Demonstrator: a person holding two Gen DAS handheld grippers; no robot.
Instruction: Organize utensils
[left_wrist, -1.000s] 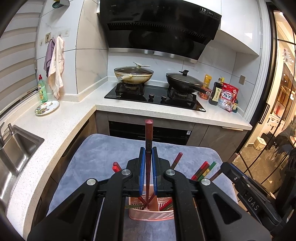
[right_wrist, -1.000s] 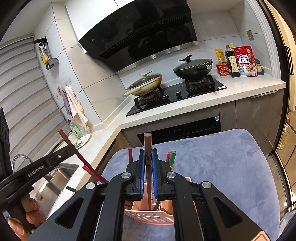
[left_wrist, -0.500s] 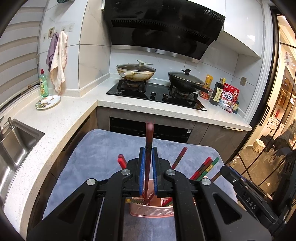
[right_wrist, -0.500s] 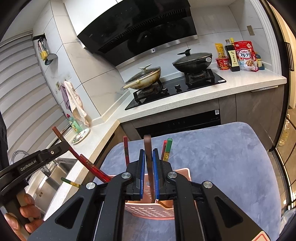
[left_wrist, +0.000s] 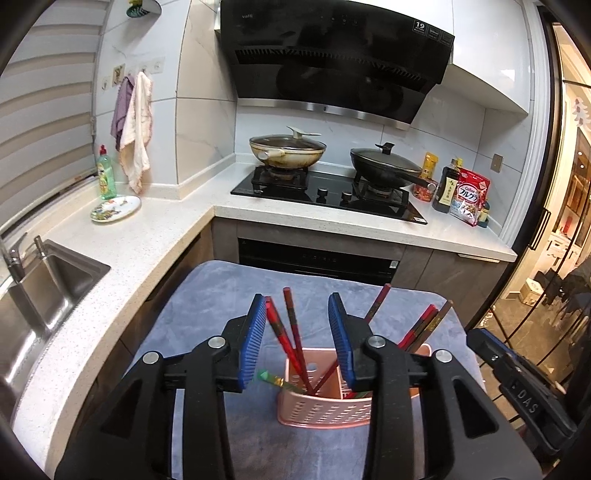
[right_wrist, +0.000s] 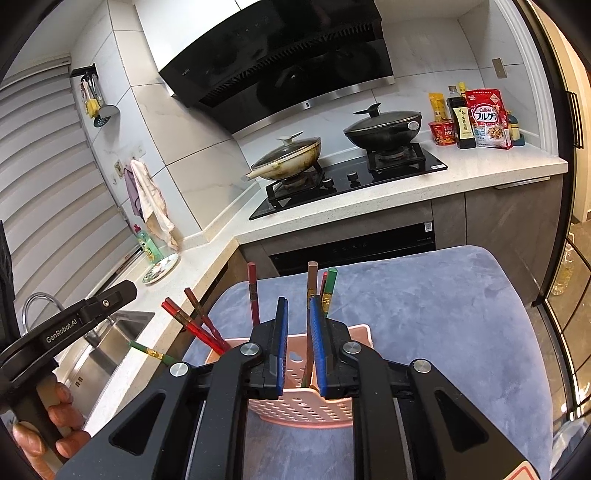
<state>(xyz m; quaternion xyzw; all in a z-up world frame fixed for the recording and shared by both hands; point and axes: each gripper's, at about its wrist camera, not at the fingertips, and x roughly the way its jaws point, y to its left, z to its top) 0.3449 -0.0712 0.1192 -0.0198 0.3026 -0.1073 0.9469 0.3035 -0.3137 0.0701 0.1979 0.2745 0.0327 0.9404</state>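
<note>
Tongs (right_wrist: 94, 312) marked "GenRobot.AI".

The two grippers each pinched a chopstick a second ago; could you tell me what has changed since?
The left gripper is opening and has let go of its chopstick, which now leans in the pink basket. The right gripper has parted slightly; its brown chopstick stands loose between the pads, its tip in the basket. The basket and cloth stayed put.

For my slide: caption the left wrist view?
Left hand-held gripper opening above chopsticks standing in the pink basket.
</note>
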